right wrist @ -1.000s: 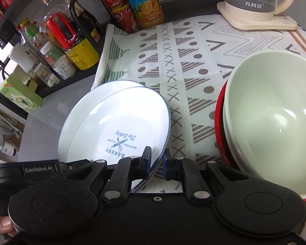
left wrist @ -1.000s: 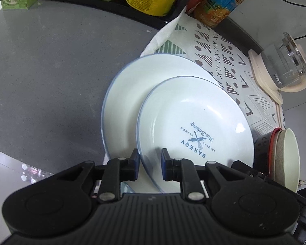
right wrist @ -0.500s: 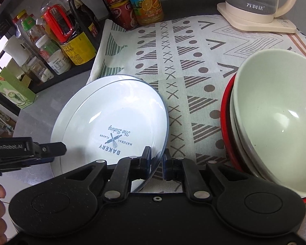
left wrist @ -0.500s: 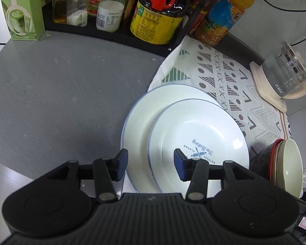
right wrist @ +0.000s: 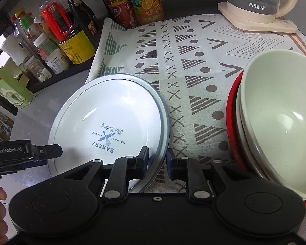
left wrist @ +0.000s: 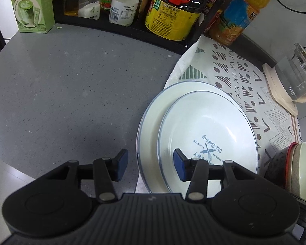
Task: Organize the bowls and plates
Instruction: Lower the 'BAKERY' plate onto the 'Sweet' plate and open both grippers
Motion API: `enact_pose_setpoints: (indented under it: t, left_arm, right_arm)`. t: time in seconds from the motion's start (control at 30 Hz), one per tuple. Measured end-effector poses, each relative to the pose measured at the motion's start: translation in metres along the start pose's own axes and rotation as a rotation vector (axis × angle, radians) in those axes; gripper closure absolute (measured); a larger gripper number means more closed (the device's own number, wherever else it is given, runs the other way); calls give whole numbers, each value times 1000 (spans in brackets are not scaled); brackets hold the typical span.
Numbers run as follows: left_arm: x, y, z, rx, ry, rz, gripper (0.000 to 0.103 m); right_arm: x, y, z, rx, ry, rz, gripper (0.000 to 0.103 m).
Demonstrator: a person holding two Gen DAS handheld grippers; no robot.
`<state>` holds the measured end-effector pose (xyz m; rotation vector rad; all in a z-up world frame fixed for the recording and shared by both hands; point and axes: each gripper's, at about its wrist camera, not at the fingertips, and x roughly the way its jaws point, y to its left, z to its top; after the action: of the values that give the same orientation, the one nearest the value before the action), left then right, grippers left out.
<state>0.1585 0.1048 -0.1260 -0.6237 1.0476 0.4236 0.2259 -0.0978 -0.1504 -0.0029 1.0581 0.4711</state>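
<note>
A small white plate printed "BAKERY" [left wrist: 206, 126] [right wrist: 112, 110] lies on a larger blue-rimmed white plate [left wrist: 149, 126] [right wrist: 166, 120], off-centre toward the cloth. My left gripper [left wrist: 150, 167] straddles both plates' near-left rims; its jaws are closing and the pads touch nothing. One of its fingers [right wrist: 51, 151] shows in the right wrist view. My right gripper [right wrist: 157, 162] has the plates' rim between its jaws; they are opening, with a gap at each pad. A pale bowl stacked in a red bowl [right wrist: 275, 122] [left wrist: 302, 169] stands to the right.
The plates rest partly on a patterned cloth [right wrist: 193, 65] and partly on the grey counter [left wrist: 71, 94]. Behind stand a bottle rack [left wrist: 169, 16], a green carton [left wrist: 32, 6] and a glass kettle [right wrist: 259, 0]. The counter's edge curves at near left.
The left gripper let go of the small plate's rim, opened wide and drew back. The right jaws parted off the rim. The small plate sank flat onto the large one.
</note>
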Motion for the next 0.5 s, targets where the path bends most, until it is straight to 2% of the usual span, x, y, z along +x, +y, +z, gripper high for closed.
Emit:
enact_pose_setpoints:
  t: [0.07,0.13,0.5]
  left_arm:
    - [1,3,1,-19,-5,3,68]
    - [2,6,2,-36,-6,-25,76]
    - [1,9,3,-44,-15,-27,80]
  right_arm:
    - [0,0,0,3,4,2,83]
    - [0,0,0,4,6,4,83]
    - [4,1,0,5,14,8,79]
